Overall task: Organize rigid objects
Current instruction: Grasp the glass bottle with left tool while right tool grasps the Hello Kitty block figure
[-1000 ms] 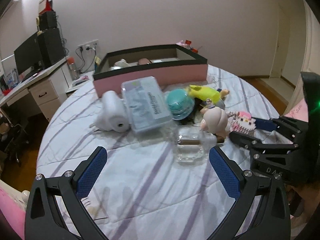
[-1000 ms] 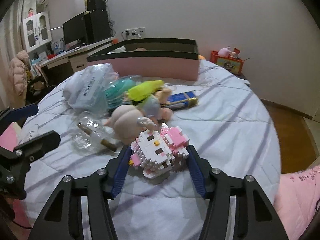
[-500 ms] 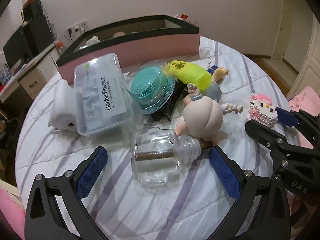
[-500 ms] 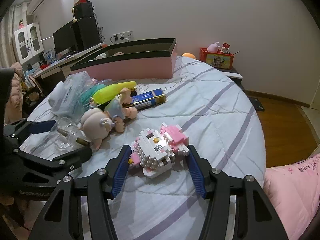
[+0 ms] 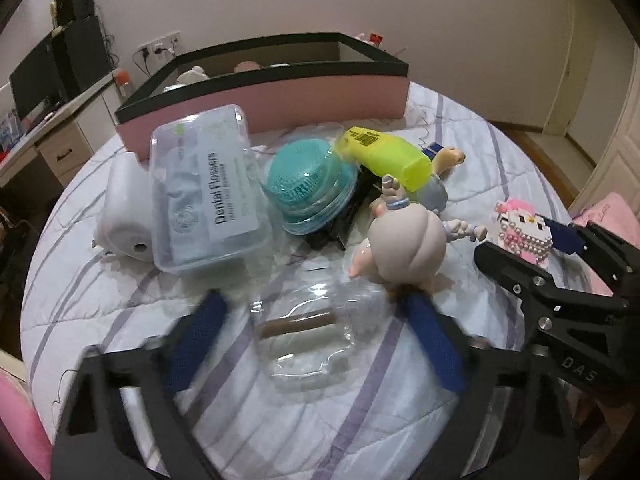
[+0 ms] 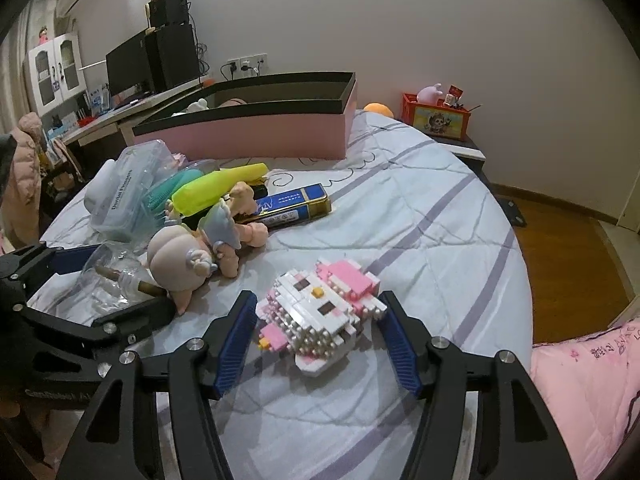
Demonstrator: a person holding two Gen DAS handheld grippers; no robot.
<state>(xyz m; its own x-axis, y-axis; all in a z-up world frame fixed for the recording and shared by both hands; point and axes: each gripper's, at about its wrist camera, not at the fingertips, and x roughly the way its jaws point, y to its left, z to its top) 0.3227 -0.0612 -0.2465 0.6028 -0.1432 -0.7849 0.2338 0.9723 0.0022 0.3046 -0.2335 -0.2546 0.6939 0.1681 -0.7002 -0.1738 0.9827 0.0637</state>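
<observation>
A clear glass bottle point(image 5: 304, 328) with a brown stick inside lies on the striped bedcover. It sits between the blue pads of my left gripper point(image 5: 313, 298), whose jaws are closing. Both pads still stand apart from the glass. A pink-and-white brick cat figure point(image 6: 320, 316) rests on the cover between the pads of my right gripper point(image 6: 317, 297). Those jaws are opening, and a small gap shows on each side of the figure. The right wrist view shows the left gripper point(image 6: 120, 280) around the bottle point(image 6: 108, 284).
A doll point(image 5: 404, 240) lies against the bottle's neck. Behind it are a yellow-green bottle point(image 5: 384, 152), a teal brush point(image 5: 308, 180), a dental flossers box point(image 5: 208, 192), a white device point(image 5: 124, 216) and a blue tin point(image 6: 292, 206). An open pink box point(image 6: 260, 136) stands at the back.
My left gripper came forward and down over the glass bottle, and its pads have drawn in on both sides. The right pads have spread slightly off the brick cat.
</observation>
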